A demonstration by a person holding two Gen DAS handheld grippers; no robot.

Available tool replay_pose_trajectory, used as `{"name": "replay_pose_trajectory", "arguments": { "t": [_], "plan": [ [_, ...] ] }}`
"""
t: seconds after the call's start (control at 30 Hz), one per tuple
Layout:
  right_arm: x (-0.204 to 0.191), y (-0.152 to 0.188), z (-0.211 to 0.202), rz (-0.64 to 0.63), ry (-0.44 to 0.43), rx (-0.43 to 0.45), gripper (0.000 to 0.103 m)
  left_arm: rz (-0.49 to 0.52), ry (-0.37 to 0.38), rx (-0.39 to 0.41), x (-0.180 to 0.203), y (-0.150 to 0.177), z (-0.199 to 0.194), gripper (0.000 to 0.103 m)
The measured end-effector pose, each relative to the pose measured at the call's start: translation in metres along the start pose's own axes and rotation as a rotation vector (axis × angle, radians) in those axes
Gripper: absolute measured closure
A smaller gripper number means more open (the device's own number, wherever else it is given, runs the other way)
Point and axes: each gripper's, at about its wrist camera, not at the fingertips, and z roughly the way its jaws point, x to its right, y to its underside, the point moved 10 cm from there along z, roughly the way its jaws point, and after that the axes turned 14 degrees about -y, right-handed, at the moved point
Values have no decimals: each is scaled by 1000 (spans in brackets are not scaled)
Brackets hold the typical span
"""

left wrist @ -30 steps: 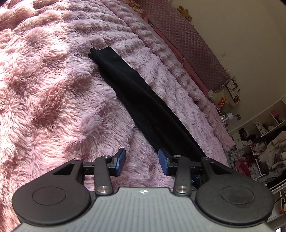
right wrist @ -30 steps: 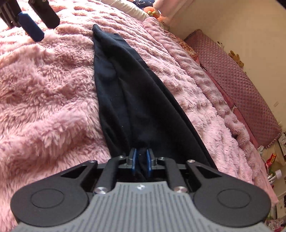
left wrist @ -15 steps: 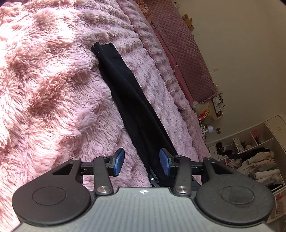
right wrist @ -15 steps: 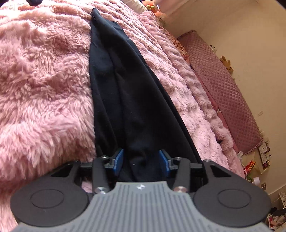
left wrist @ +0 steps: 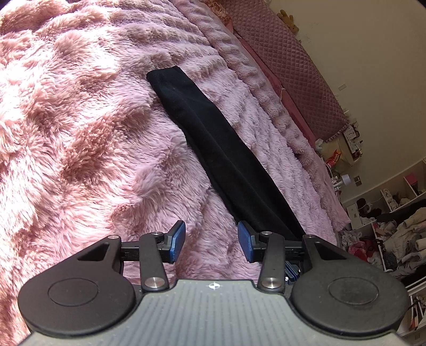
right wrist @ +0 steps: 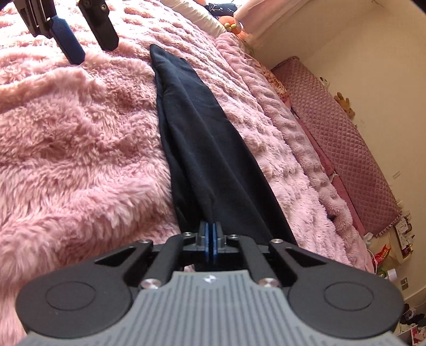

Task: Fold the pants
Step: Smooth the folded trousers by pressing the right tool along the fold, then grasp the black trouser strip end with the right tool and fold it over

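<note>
Black pants point(right wrist: 202, 149) lie folded lengthwise as one long strip on a fluffy pink blanket point(right wrist: 80, 149). My right gripper point(right wrist: 211, 234) is shut on the near end of the pants. My left gripper point(left wrist: 211, 241) is open and empty, above the blanket just left of the pants point(left wrist: 218, 149); it also shows at the top left of the right wrist view point(right wrist: 85, 40), beside the far end of the strip.
The bed's right edge drops off beside a quilted pink bench or headboard point(right wrist: 346, 138) along the cream wall. Cluttered shelves with clothes point(left wrist: 394, 229) stand past the bed. Pillows and a soft toy point(right wrist: 231, 24) lie at the far end.
My right gripper opened half a second ago and has shut again on the near end of the pants. My left gripper has stayed open and shifted beside the strip.
</note>
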Motion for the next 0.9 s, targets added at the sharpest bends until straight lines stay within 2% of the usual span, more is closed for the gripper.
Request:
{"name": "replay_pose_trajectory", "arguments": {
  "t": [0.1,0.13,0.2,0.23,0.37,0.43,0.47,0.5,0.53,0.57,0.63,0.7,0.8,0.9],
  "plan": [
    [-4,2,-1,-11,-54,-31,101,-8,5,3,0,-1,-1,55],
    [-6,0,-1,-1,-89,-33,92,-12,-1,1,-1,-1,0,55],
    [-13,-6,-6,51,-229,23,75,-16,-14,-7,-4,-1,3,55],
    [-15,-10,-9,70,-261,38,76,-16,-21,-11,-5,-1,4,55],
    [1,-16,-22,192,-250,111,76,-4,-13,8,0,-1,4,55],
    [29,-8,-27,315,-219,168,76,5,37,12,11,1,5,55],
    [47,1,-30,389,-196,199,76,7,89,-4,21,5,7,55],
    [63,13,-31,465,-170,216,80,15,137,-24,31,11,9,55],
    [83,31,-29,570,-149,215,103,26,180,-44,43,19,11,55],
    [97,49,-25,670,-155,203,103,39,198,-55,51,25,12,55],
    [118,79,-11,829,-203,196,103,92,199,-51,70,43,15,55],
    [130,94,6,910,-253,172,103,172,186,-30,88,58,18,55],
    [144,91,26,978,-334,188,103,277,165,0,109,78,26,55],
    [162,79,47,979,-310,197,103,311,142,5,119,89,38,55]
  ]
}}
